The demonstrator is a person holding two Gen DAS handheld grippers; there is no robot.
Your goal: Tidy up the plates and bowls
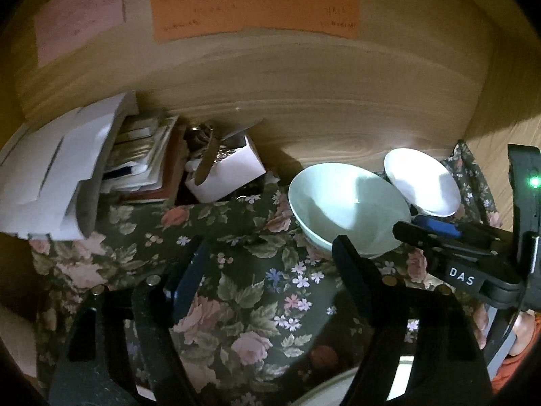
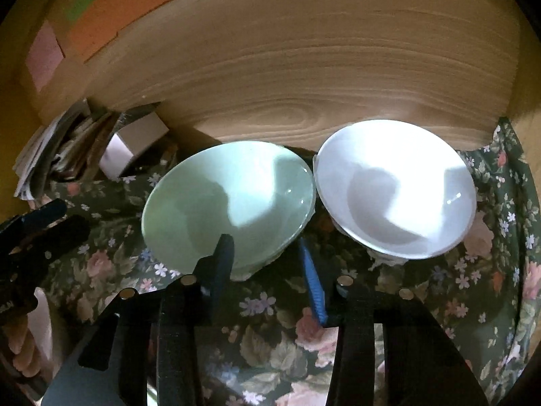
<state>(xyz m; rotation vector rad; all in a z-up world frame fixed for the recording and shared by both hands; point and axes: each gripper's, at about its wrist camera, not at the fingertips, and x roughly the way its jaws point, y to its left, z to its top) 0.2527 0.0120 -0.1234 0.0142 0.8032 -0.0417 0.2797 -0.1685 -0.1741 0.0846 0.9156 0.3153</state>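
A pale green bowl point(image 2: 230, 196) and a white bowl point(image 2: 395, 186) stand side by side, almost touching, on a floral cloth point(image 2: 270, 338) against a wooden wall. My right gripper point(image 2: 267, 253) straddles the green bowl's near rim: one fingertip sits inside the bowl, the blue pad point(image 2: 312, 280) outside it, with gaps showing on both sides. The left wrist view has the green bowl point(image 1: 348, 203), the white bowl point(image 1: 422, 182) and the right gripper point(image 1: 419, 228) at its right. My left gripper point(image 1: 270, 264) is open over bare cloth, its right finger in front of the green bowl's near edge.
A pile of papers point(image 1: 67, 169) and a white box of utensils point(image 1: 230, 169) crowd the back left by the wooden wall point(image 1: 304, 101), which carries coloured notes. A white rim point(image 1: 324, 385) shows at the bottom edge. A person's hand point(image 2: 20, 345) holds the left gripper point(image 2: 33, 223).
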